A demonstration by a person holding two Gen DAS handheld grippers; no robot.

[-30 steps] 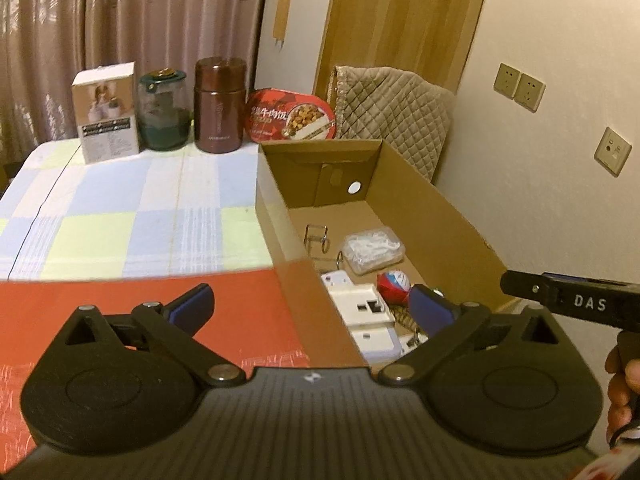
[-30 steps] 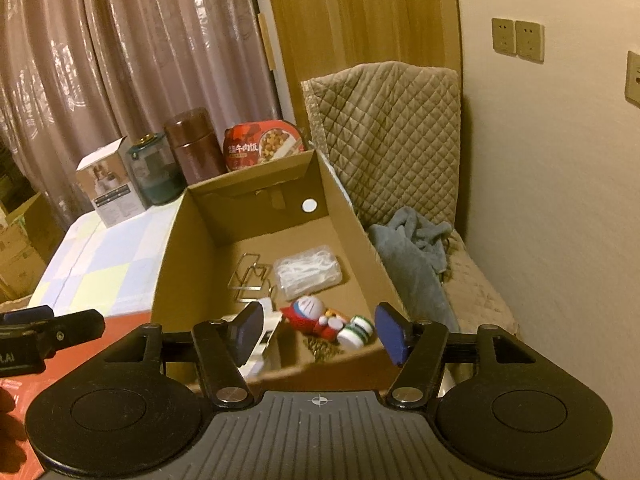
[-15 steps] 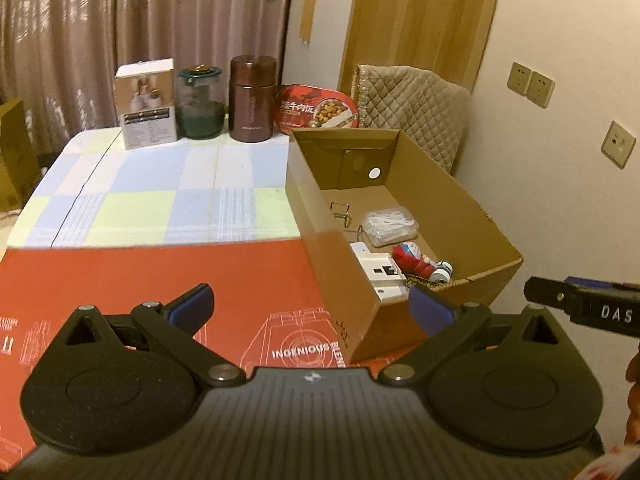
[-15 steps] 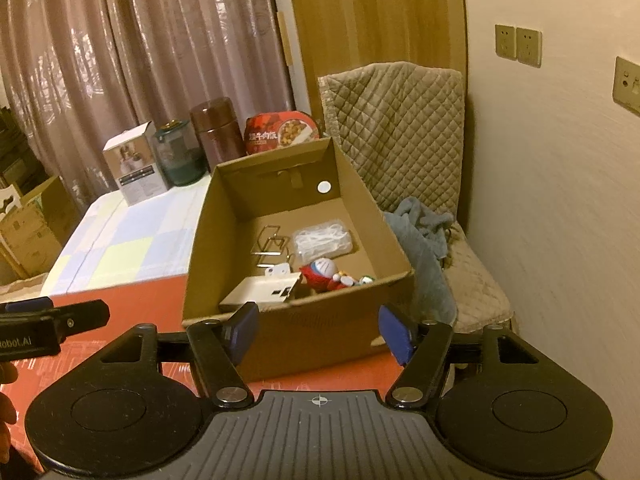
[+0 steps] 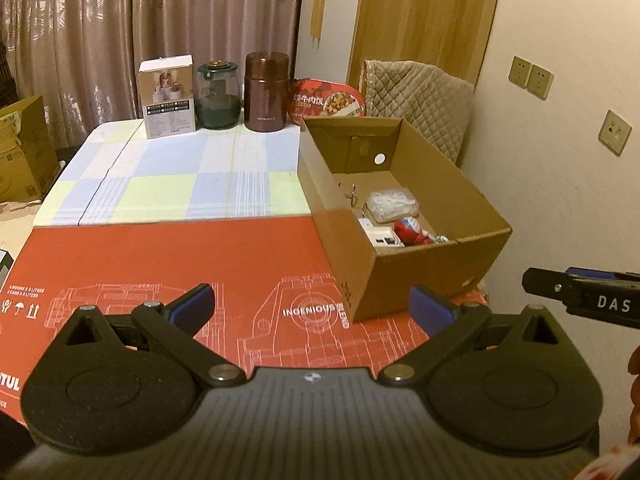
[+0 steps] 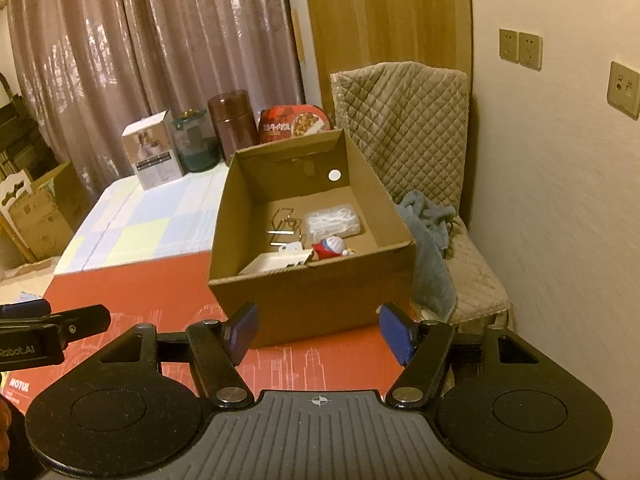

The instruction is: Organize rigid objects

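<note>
Cardboard box (image 5: 420,268) stands open on the right end of the bench (image 5: 168,184), its near part on a red printed sheet (image 5: 180,260) and its far part on a checked cloth (image 5: 160,172). Inside lie a white power strip (image 6: 276,262), a red and blue toy figure (image 6: 330,249), a clear bag of white bits (image 6: 332,222) and some bent wire pieces (image 6: 282,220), all close together on the box floor. Left gripper (image 5: 312,306) hangs over the red sheet short of the box, its blue fingers (image 5: 192,304) spread wide and released, with nothing between them. Right gripper (image 6: 316,330) hangs before the near wall of the box, its fingers (image 6: 394,334) likewise apart and empty. Along the far edge of the bench stand a white carton (image 5: 168,96), a green glass jar (image 5: 218,96), a brown flask (image 5: 266,92) and a red meal tub (image 5: 326,98). A quilted chair (image 6: 404,120) stands behind the box by the wall.
</note>
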